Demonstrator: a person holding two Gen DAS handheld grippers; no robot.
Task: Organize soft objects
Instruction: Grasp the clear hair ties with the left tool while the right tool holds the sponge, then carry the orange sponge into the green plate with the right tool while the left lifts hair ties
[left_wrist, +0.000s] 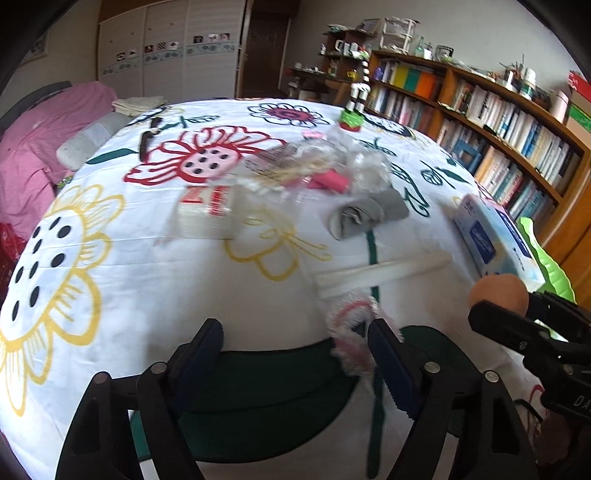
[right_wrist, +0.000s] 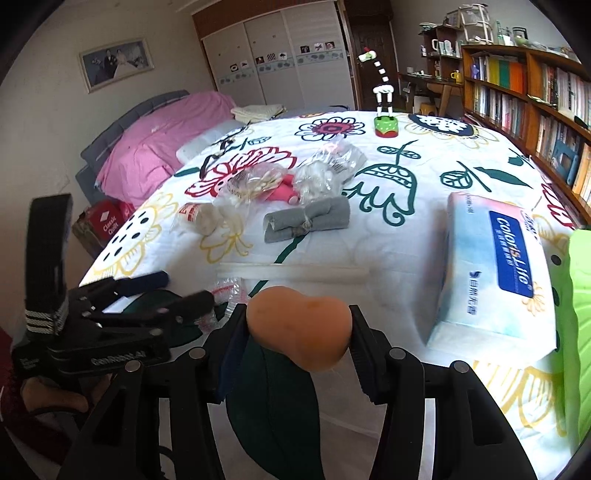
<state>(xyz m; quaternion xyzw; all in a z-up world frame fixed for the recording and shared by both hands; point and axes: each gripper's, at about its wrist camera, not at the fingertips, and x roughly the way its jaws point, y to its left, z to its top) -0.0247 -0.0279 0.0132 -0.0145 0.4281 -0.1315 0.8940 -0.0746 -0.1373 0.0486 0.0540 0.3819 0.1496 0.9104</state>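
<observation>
My right gripper (right_wrist: 299, 336) is shut on an orange makeup sponge (right_wrist: 299, 330), held above the floral bedsheet (right_wrist: 424, 177); the sponge also shows in the left wrist view (left_wrist: 496, 291). My left gripper (left_wrist: 295, 354) is open, low over the sheet, with a pink-and-white fluffy item in clear plastic (left_wrist: 351, 325) just by its right finger. A rolled grey cloth (right_wrist: 306, 219) (left_wrist: 365, 216), bags of cotton swabs and cotton balls (right_wrist: 317, 175), a pink item (right_wrist: 282, 192) and a wrapped white roll (right_wrist: 199, 218) lie mid-bed.
A blue tissue pack (right_wrist: 491, 269) lies at the right beside a bright green container (right_wrist: 576, 325). A clear zip bag edge (right_wrist: 291, 273) lies ahead. A giraffe toy (right_wrist: 384, 99) stands at the far side. Bookshelves (right_wrist: 535, 99) line the right; a pink-covered bed (right_wrist: 147, 144) is left.
</observation>
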